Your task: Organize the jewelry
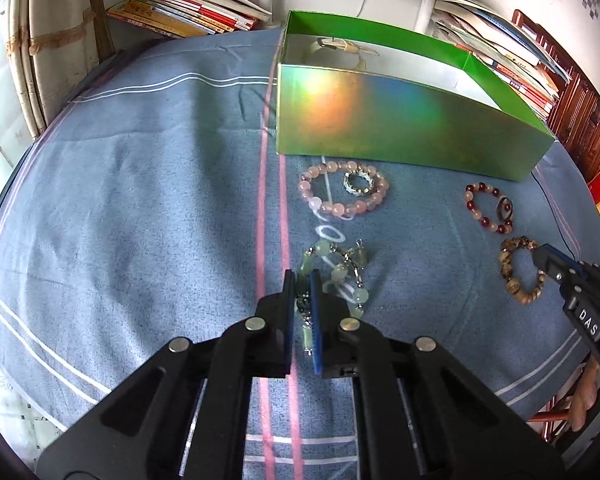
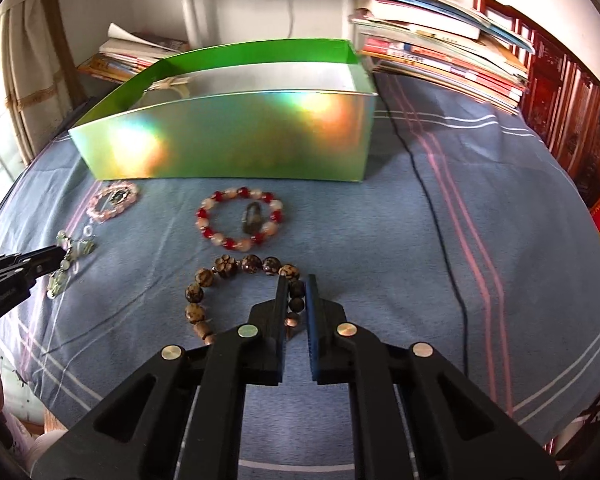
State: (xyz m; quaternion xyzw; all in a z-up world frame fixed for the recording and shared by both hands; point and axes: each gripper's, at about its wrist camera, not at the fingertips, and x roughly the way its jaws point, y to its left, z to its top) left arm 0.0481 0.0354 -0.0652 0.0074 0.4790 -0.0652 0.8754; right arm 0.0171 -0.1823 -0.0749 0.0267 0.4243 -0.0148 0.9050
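While "DAS" shows on the right gripper (image 2: pixel 296 294), its jaws pinch the brown bracelet (image 2: pixel 220 276) on the tabletop (image 2: pixel 380 240); left gripper (image 1: pixel 302 280) clamps the green bracelet (image 1: pixel 340 270); the box (image 2: pixel 236 144) holds a pale band (image 1: pixel 332 50).

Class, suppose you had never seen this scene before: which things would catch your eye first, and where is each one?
The shiny green box at the back of the blue cloth stands out first, shimmering with rainbow glare. In front of it, the left gripper pinches a pale green bracelet, and the right gripper pinches a brown bead bracelet. A pink bracelet and a red-and-white bracelet lie loose between.
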